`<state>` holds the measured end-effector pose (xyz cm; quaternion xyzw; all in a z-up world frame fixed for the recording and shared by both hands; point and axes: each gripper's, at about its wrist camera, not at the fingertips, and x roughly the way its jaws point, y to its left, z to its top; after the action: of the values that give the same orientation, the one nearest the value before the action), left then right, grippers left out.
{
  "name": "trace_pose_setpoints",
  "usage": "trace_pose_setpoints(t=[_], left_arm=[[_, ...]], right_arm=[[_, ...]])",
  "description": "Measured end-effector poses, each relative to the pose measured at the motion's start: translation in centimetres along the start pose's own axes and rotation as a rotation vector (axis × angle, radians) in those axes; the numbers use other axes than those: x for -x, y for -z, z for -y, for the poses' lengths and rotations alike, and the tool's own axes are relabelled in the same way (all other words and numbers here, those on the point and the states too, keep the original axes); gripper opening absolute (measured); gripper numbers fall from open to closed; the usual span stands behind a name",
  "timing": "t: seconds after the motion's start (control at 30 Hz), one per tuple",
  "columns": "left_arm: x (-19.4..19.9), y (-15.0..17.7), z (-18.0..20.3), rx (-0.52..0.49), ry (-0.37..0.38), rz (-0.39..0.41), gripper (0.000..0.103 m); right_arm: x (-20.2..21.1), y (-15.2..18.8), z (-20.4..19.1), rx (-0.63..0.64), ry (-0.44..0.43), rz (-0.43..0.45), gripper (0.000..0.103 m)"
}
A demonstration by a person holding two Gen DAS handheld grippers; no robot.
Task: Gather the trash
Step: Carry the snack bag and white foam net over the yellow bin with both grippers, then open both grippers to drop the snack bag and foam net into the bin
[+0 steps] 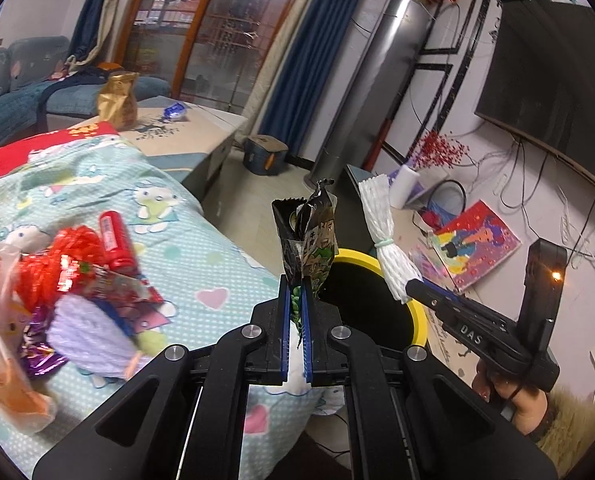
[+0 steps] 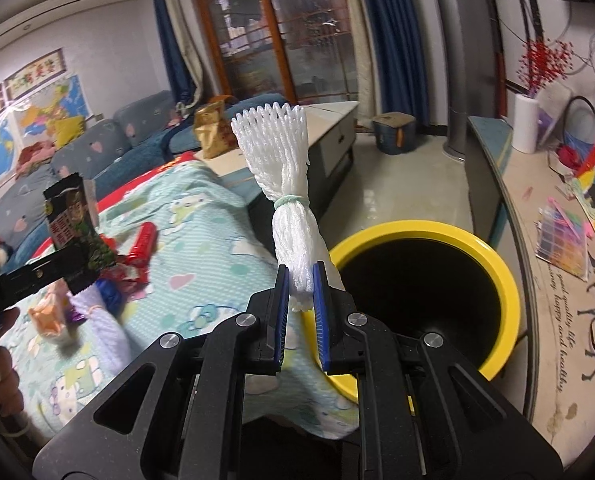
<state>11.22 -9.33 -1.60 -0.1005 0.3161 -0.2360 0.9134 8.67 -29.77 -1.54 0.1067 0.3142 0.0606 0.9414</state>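
Right now both grippers sit near the bin [image 2: 493,272], a black tub w/ yellow rim, lower centre-right in both views. Its inside looks dark; contents can't be made out. It stands just beside the edge of a quilt [image 1: 185,240] (pale blue, cartoon print) that fills the left half of each frame.

On the quilt, lower left in the left wrist view, lies a trash pile: red tube [image 1: 115,242], red mesh [image 1: 63,260], purple foam net [image 1: 89,336], foil wrappers, an orange-white bag [image 1: 5,344]. Further back, upper left: a gold bag [image 1: 118,100] on a low table, sofa behind. Right side: a TV bench w/ white roll [image 2: 525,124], red berry sprigs, coloured papers.

Left gripper [image 1: 296,300]: fingers clamped on a dark snack wrapper [image 1: 309,232]. Wrapper stands about upright, long axis vertical, torn top up, in front of the bin's left rim.

Right gripper [image 2: 301,292]: fingers pinched on the lower end of a white foam net [image 2: 287,184], tied mid-length w/ a green band. Long axis near vertical, leaning slightly up-left, flared end up. It sits over the bin's left rim, quilt edge behind.

A hand [image 1: 517,396] shows lower right in the left wrist view.
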Motion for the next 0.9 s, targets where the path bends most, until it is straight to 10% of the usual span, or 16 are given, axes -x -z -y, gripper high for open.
trace_pose_setpoints(t=[0.9], left_arm=[[-11.5,1.6,6.8,-0.140,0.081,-0.203,0.005]], right_arm=[[-2.5,1.7,10.3,-0.196,0.193,-0.094,0.009]])
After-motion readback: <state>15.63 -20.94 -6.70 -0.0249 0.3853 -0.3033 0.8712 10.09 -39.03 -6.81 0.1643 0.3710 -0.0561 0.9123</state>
